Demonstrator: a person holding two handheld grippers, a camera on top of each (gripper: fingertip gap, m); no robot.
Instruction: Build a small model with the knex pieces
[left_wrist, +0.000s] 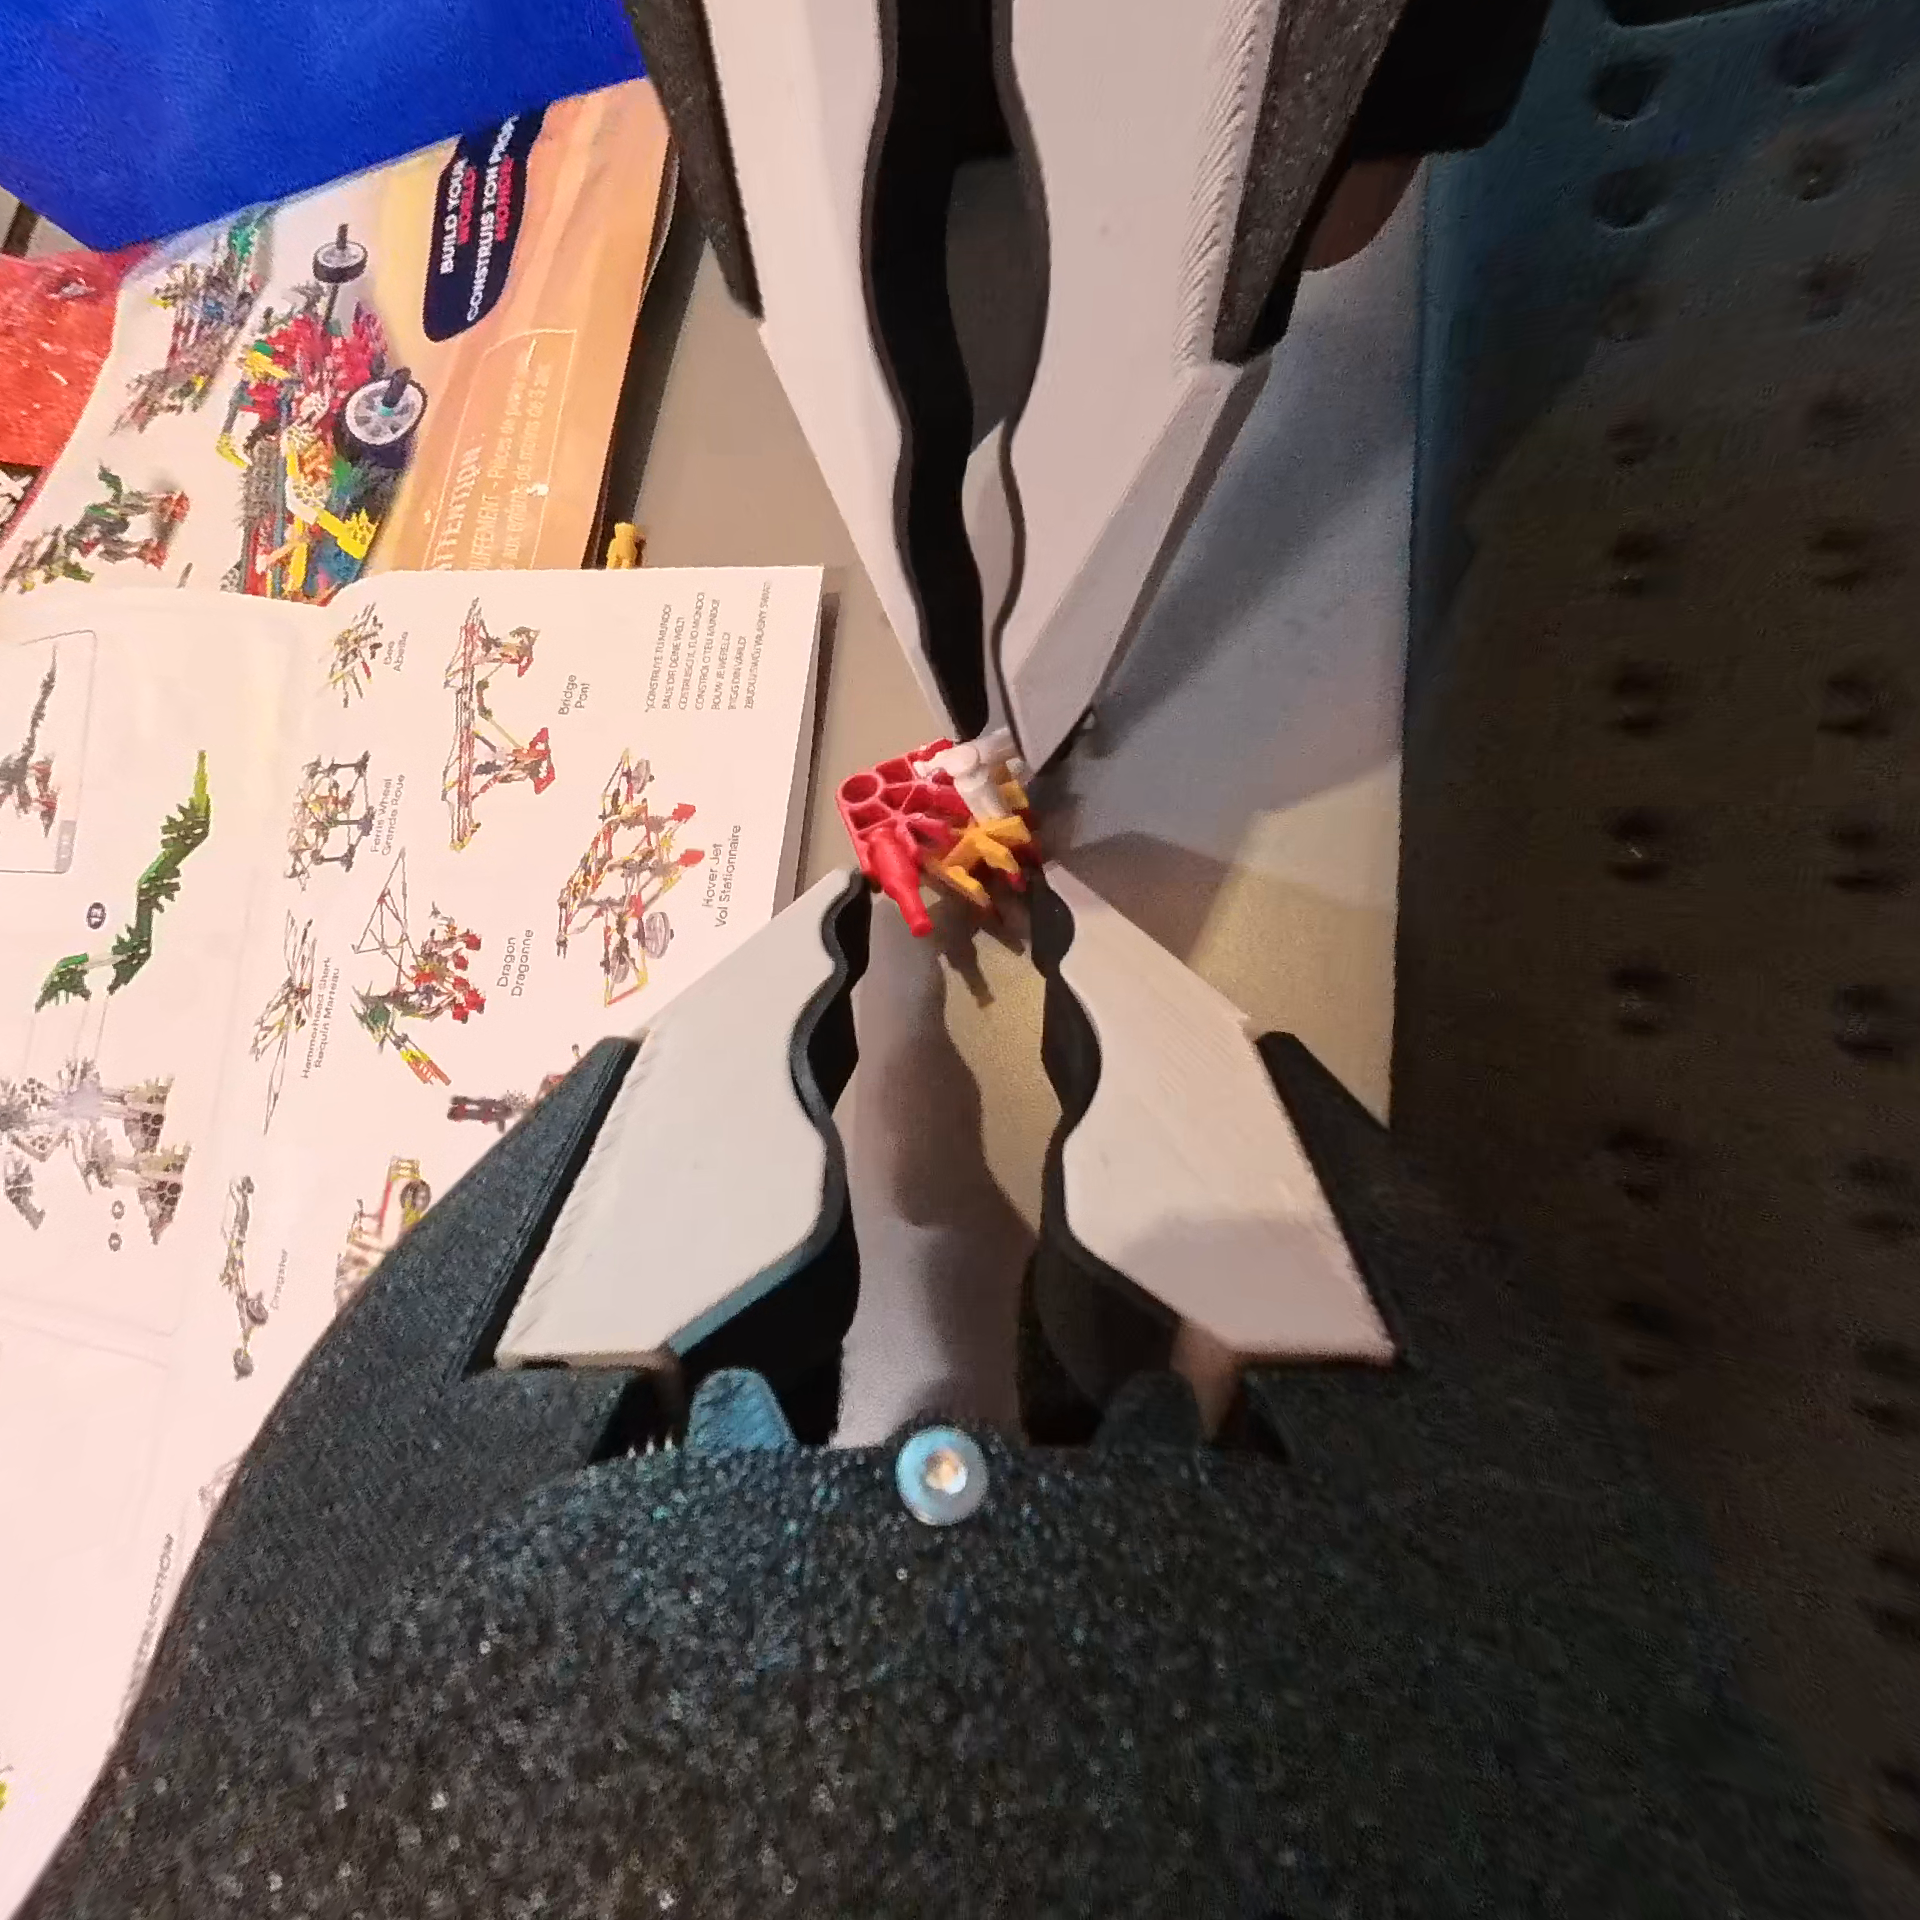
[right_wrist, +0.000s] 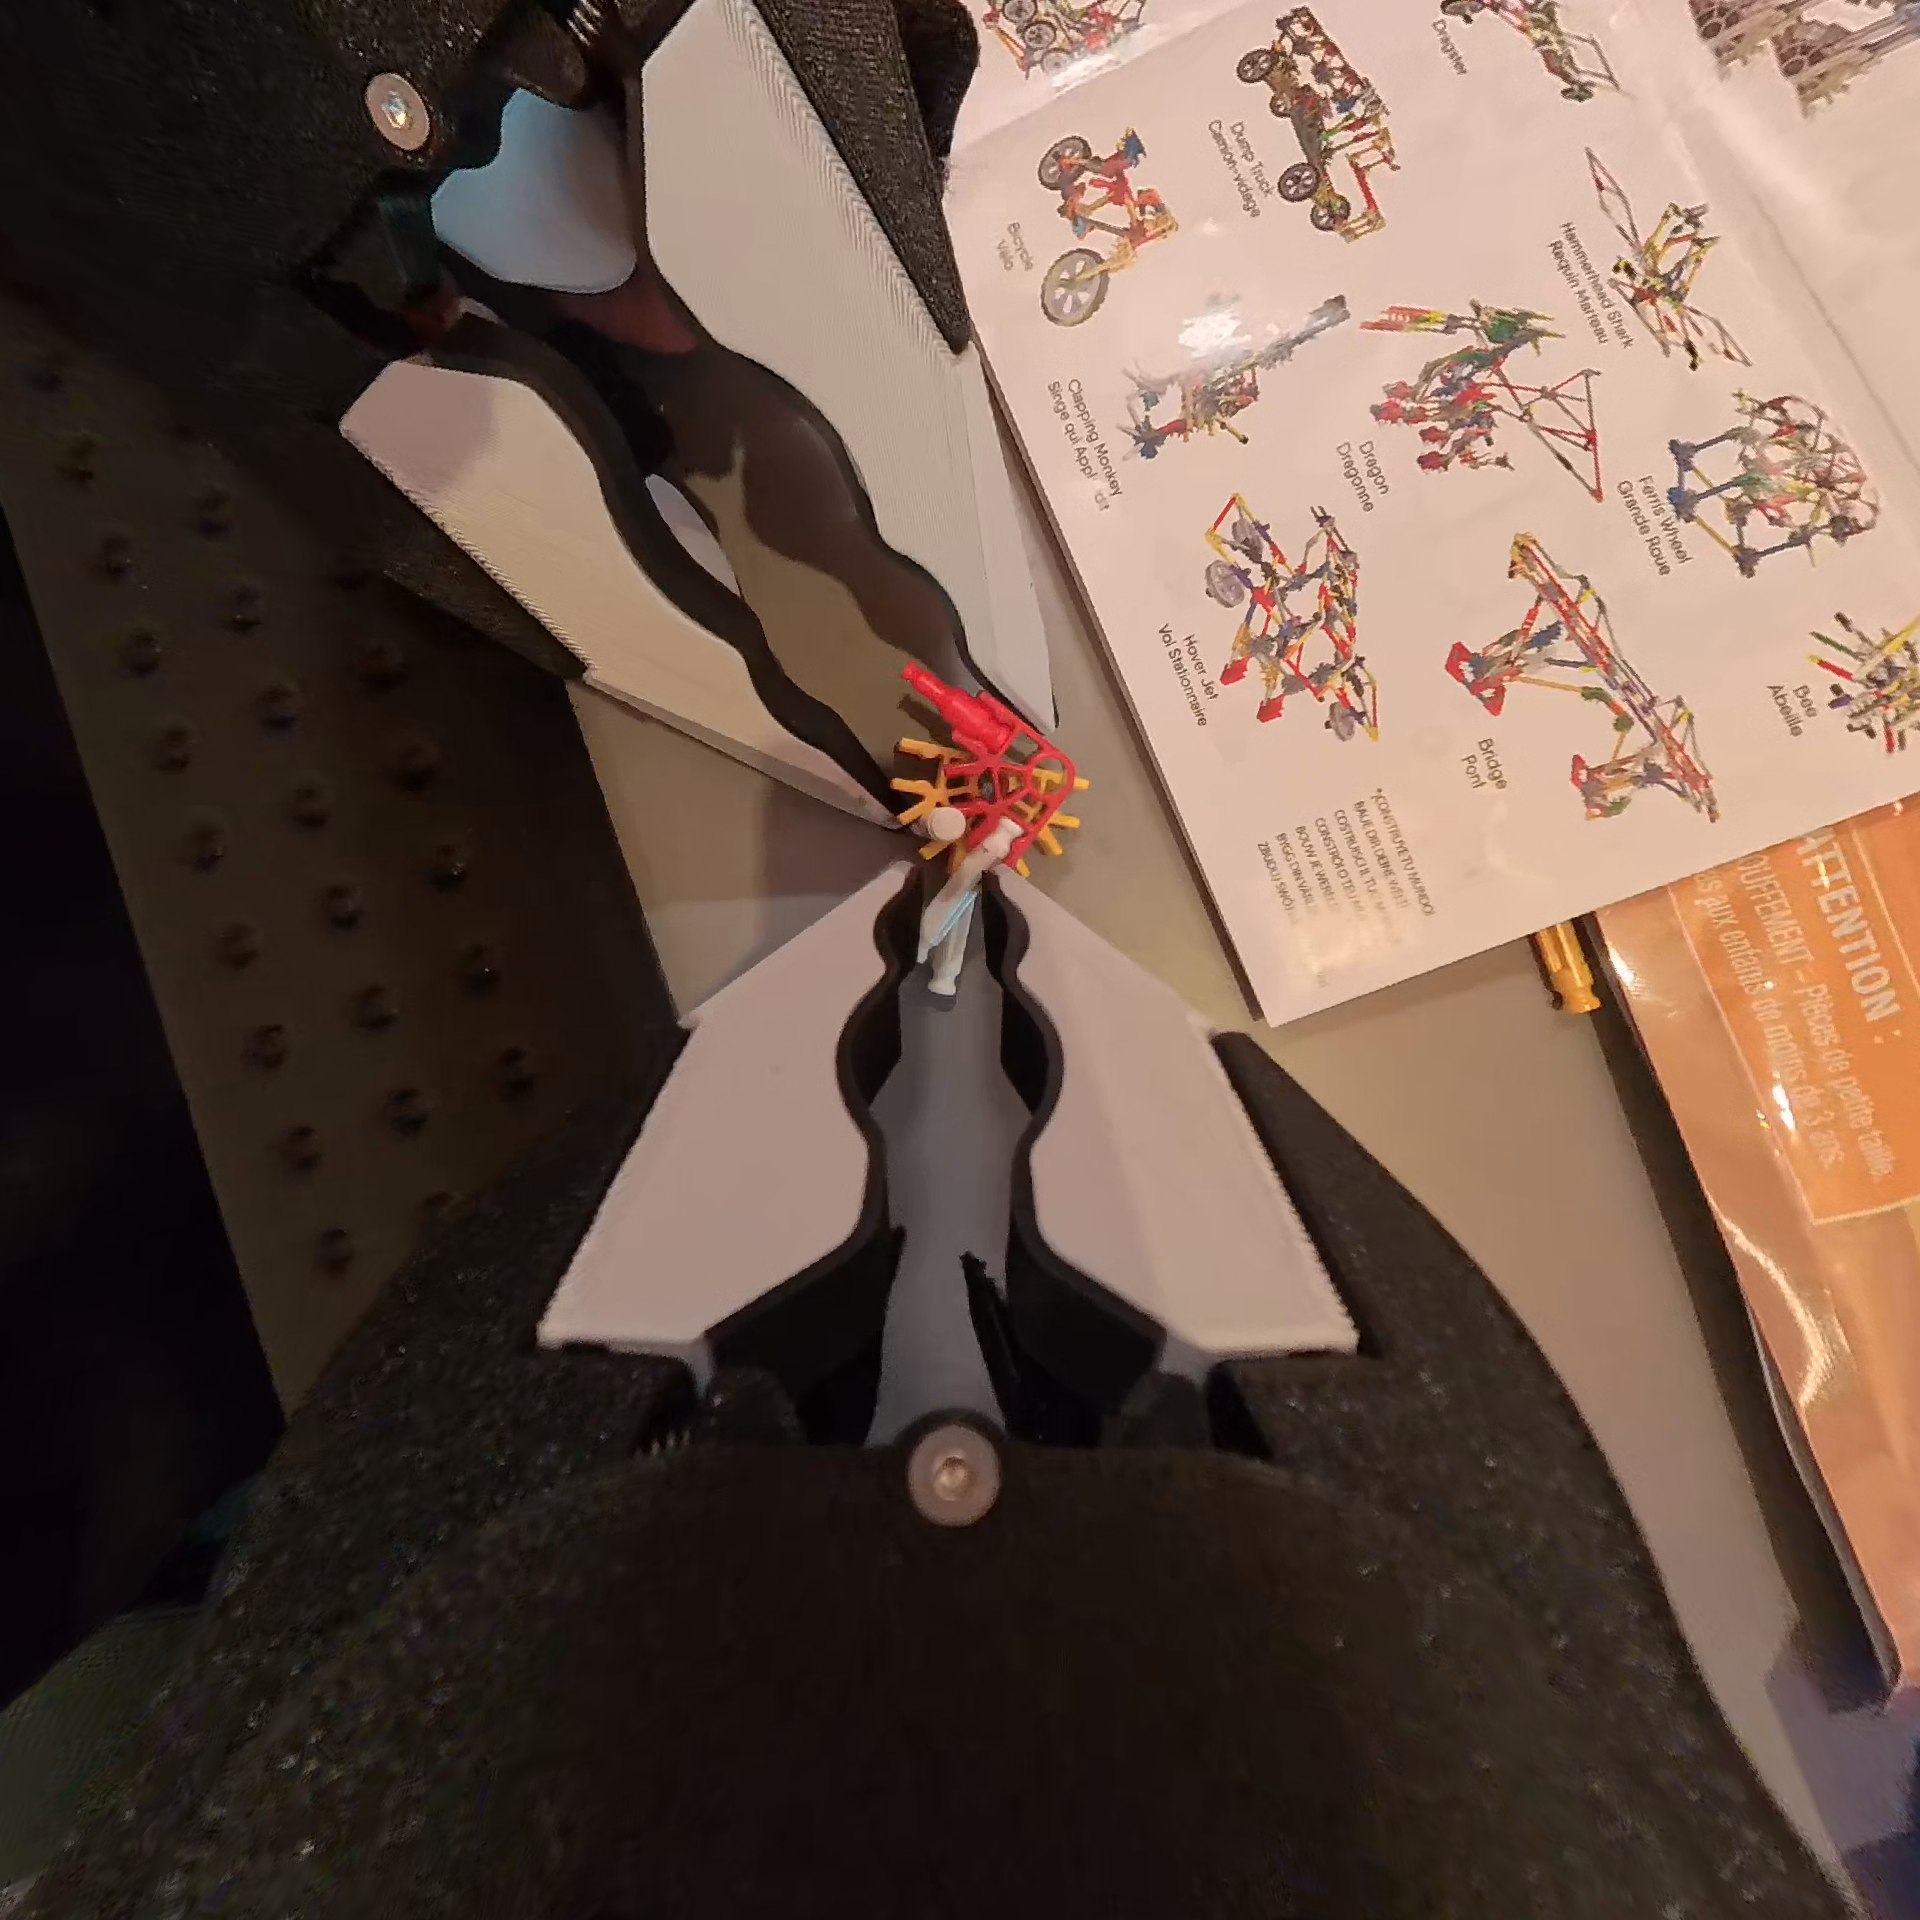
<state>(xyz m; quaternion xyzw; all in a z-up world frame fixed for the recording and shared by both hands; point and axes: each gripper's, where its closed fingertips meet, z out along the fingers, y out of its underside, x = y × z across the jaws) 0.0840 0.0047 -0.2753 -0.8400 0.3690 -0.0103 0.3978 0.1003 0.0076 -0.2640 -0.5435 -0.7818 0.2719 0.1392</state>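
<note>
A small toy assembly hangs between both grippers: a red connector (left_wrist: 894, 800), a yellow connector (left_wrist: 987, 847), a short red rod (left_wrist: 899, 883) and a white rod (left_wrist: 971, 769). My left gripper (left_wrist: 948, 883) is shut on the connector assembly from below. My right gripper (left_wrist: 1003, 727) comes in from above, shut on the white rod. In the right wrist view, the right gripper (right_wrist: 951, 878) pinches the white rod (right_wrist: 951, 930), which plugs into the red connector (right_wrist: 1013, 769). The left gripper (right_wrist: 966, 764) clamps the yellow connector (right_wrist: 935, 790) from the upper left.
A white printed sheet of model pictures (left_wrist: 416, 831) (right_wrist: 1455, 416) lies on the table. An orange toy box (left_wrist: 468, 364) (right_wrist: 1766, 1195) lies beside it, with a loose yellow rod (left_wrist: 623, 542) (right_wrist: 1564, 966) at its edge. A blue object (left_wrist: 260, 94) lies beyond. A dark perforated panel (left_wrist: 1662, 935) (right_wrist: 260, 727) flanks the grippers. The grippers are tip to tip, or close to it.
</note>
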